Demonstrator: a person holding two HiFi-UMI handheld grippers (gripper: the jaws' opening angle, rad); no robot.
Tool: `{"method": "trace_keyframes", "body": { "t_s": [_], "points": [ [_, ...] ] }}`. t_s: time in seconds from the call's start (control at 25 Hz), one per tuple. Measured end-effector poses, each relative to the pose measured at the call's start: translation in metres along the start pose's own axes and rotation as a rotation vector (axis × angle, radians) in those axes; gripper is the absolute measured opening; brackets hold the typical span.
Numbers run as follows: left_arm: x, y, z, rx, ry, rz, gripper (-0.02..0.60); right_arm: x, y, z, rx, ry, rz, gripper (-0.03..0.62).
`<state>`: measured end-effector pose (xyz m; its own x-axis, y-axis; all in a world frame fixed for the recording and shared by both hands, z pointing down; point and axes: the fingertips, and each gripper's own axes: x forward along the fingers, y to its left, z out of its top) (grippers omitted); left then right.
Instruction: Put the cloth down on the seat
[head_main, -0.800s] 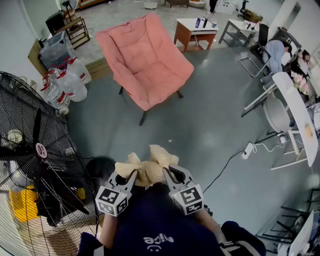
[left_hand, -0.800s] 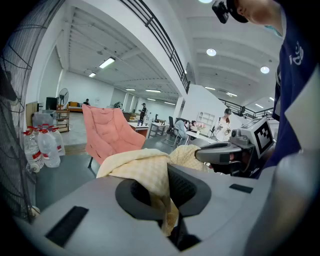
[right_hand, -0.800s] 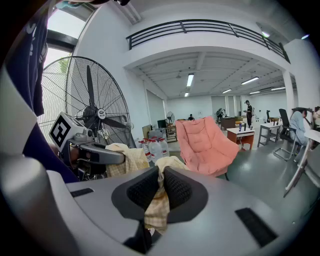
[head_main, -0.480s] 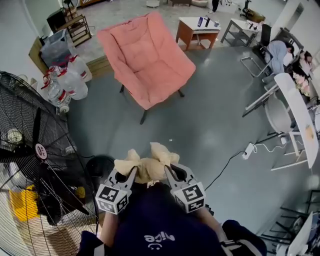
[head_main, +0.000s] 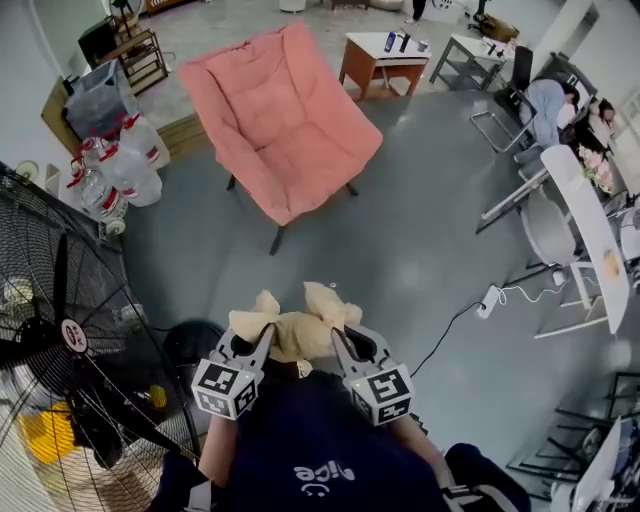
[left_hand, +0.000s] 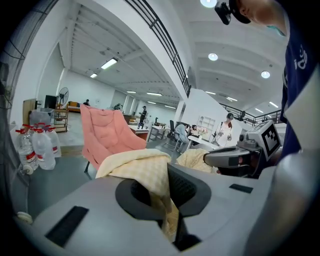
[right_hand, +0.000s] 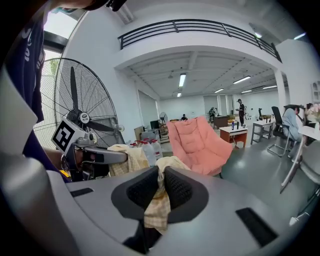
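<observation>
- Looking down in the head view, I hold the cloth (head_main: 295, 330) bunched between my left gripper (head_main: 262, 342) and right gripper (head_main: 340, 342), near my body. It is well apart from the pink chair (head_main: 290, 120) far ahead across the grey floor (head_main: 420, 250).
- Left gripper view: my jaws are pinched narrow on a fold of the cloth.
- Right gripper view: the jaws likewise clamp a cloth corner, and its end hangs below them.
</observation>
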<state>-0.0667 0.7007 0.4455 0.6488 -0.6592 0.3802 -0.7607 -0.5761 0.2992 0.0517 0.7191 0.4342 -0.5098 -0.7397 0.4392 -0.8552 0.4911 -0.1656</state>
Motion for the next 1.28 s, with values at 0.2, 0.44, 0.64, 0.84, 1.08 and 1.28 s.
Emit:
{"method": "trace_keyframes", "body": {
  "t_s": [0.2,0.44,0.64,0.84,1.08,1.28],
  "points": [
    [0.031,0.025,0.026,0.009,-0.007,-0.030,0.046,0.025,-0.021,0.019,0.013,0.010,-0.041,0.066],
    [0.069,0.082,0.052,0.021,-0.004,-0.027,0.045,0.091,-0.042,0.050,-0.013,0.034,-0.025,0.066],
    [0.095,0.140,0.077,0.053,-0.002,-0.034,0.046,0.161,-0.041,0.084,-0.043,0.043,-0.004,0.066],
    [0.120,0.186,0.104,0.027,-0.033,-0.044,0.046,0.201,-0.053,0.106,-0.052,0.038,-0.016,0.066],
    [0.138,0.217,0.117,0.068,0.006,-0.057,0.046,0.227,-0.065,0.113,0.004,0.019,-0.050,0.066],
    [0.153,0.222,0.124,0.087,0.037,-0.080,0.046,0.238,-0.076,0.117,0.041,0.013,-0.063,0.066]
  ]
}}
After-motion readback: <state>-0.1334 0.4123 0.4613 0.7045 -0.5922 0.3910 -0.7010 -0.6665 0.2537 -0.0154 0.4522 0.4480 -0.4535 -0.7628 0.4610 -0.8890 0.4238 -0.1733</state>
